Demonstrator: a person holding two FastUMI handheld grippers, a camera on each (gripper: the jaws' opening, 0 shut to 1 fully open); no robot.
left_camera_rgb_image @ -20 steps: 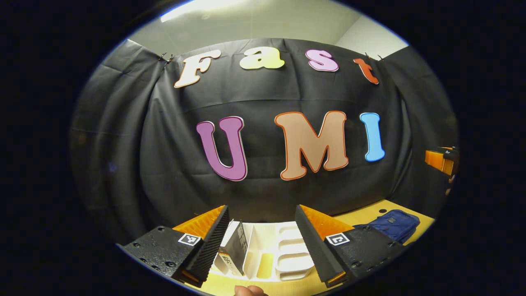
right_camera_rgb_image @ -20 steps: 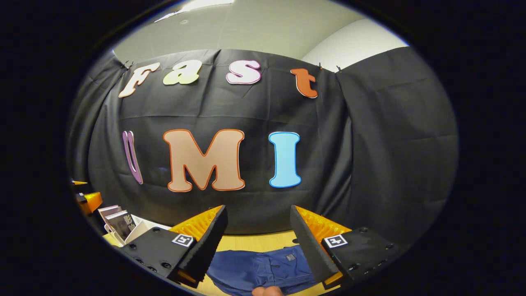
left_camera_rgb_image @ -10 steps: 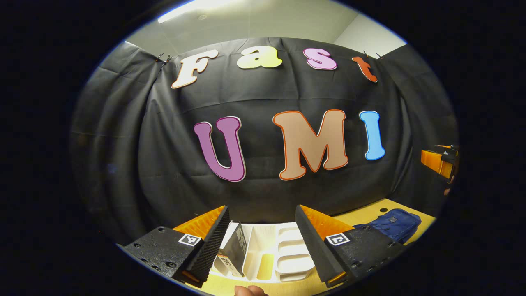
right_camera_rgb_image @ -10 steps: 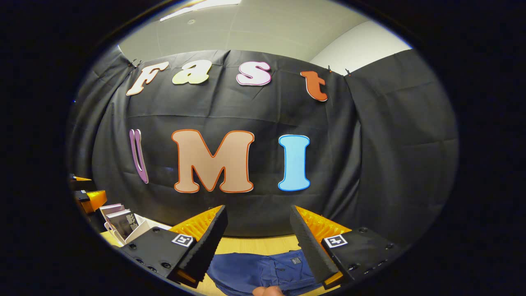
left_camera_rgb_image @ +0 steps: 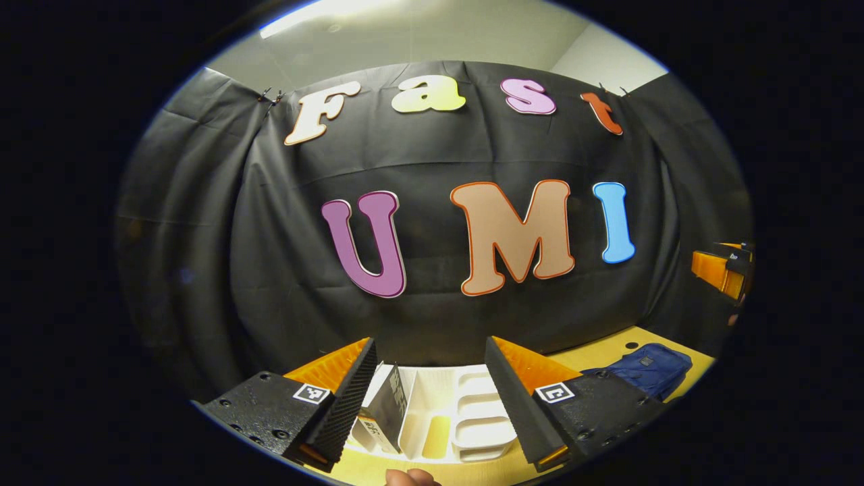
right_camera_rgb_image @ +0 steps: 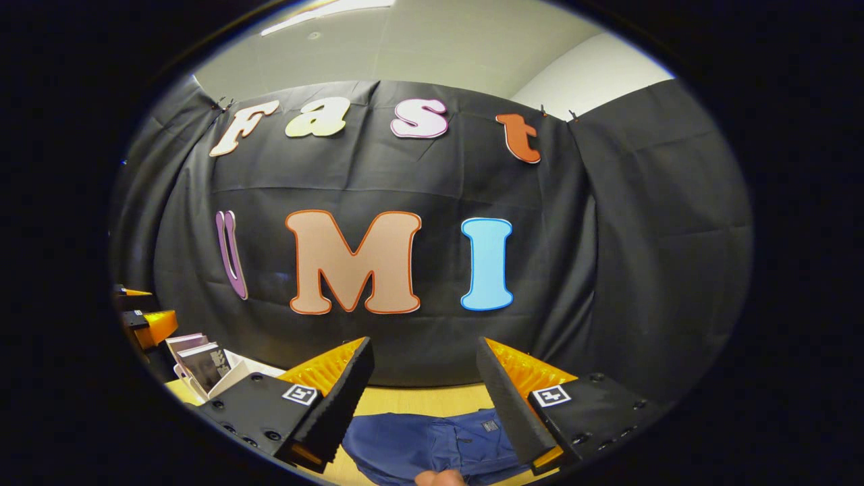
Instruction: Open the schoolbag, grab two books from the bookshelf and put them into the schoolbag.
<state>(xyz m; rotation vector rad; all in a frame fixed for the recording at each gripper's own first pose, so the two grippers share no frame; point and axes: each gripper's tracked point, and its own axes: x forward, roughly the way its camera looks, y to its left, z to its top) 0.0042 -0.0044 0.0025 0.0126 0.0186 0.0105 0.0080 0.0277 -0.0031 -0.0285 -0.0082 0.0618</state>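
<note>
Left hand-held gripper point(left_camera_rgb_image: 430, 398) fingers apart, empty, aimed at bookshelf point(left_camera_rgb_image: 466, 415) (book point(left_camera_rgb_image: 385, 408) upright inside) for pickup. Right hand-held gripper point(right_camera_rgb_image: 424, 398) apart over closed schoolbag point(right_camera_rgb_image: 432, 445), right of bookshelf on table point(right_camera_rgb_image: 418, 399).

A light wooden table point(left_camera_rgb_image: 611, 351) runs along the foot of the black cloth wall. On its left part stands a white plastic bookshelf point(left_camera_rgb_image: 466, 412) w/ upright dividers; books point(right_camera_rgb_image: 202, 361) lean in its left-hand slots (covers too small to make out). Well apart from it, toward the right, a blue schoolbag point(right_camera_rgb_image: 432, 445) lies flat on the wood, looks closed, a small patch on its front. A small dark spot point(left_camera_rgb_image: 631, 345) sits on the tabletop just behind the bag.
</note>
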